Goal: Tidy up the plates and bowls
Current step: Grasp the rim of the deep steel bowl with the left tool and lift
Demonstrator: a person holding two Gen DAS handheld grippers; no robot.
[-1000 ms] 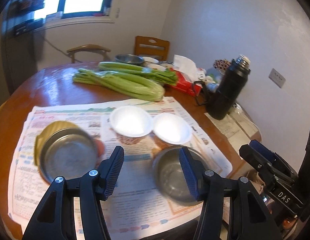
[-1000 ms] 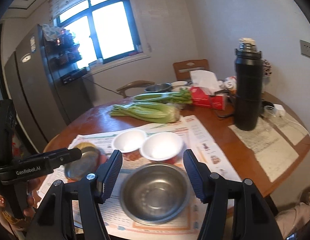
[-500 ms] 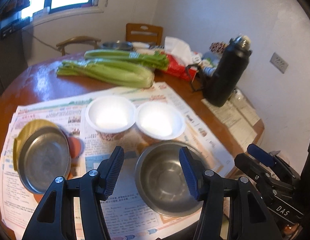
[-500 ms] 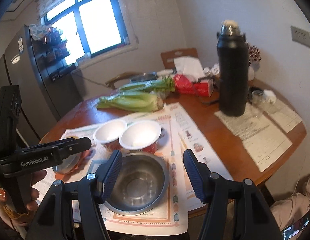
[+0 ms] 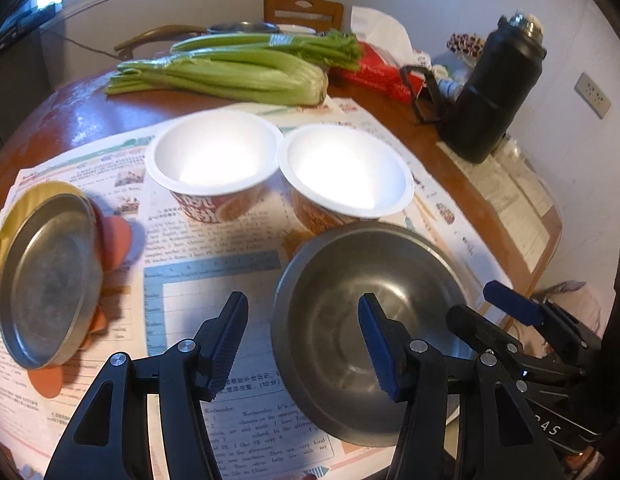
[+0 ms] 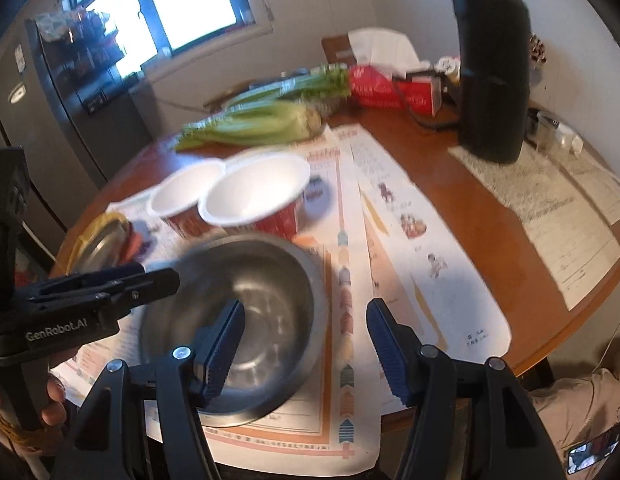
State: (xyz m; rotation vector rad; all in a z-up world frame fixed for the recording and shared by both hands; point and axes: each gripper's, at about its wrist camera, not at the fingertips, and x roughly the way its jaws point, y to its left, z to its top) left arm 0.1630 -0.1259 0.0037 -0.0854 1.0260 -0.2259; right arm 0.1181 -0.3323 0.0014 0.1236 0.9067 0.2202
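Observation:
A steel bowl (image 5: 374,320) (image 6: 246,304) sits on newspaper near the table's front edge. Behind it stand two white paper bowls with red printed sides, one at left (image 5: 214,160) (image 6: 182,196) and one at right (image 5: 346,172) (image 6: 258,196). A steel plate (image 5: 46,280) (image 6: 98,240) lies on yellow and orange mats at the left. My left gripper (image 5: 302,340) hangs open over the steel bowl's left rim, holding nothing. My right gripper (image 6: 306,344) is open too, above the bowl's right rim, with nothing between its fingers.
Celery bunches (image 5: 230,68) lie across the far side of the round wooden table (image 6: 450,184). A red tissue box (image 5: 382,72), a tall black flask (image 5: 494,92) and loose papers (image 6: 558,208) fill the right side. A chair (image 5: 302,10) stands beyond.
Both grippers have come down and closer to the table, tilting further downward; the steel bowl and paper bowls now loom larger. Jaw gaps look unchanged.

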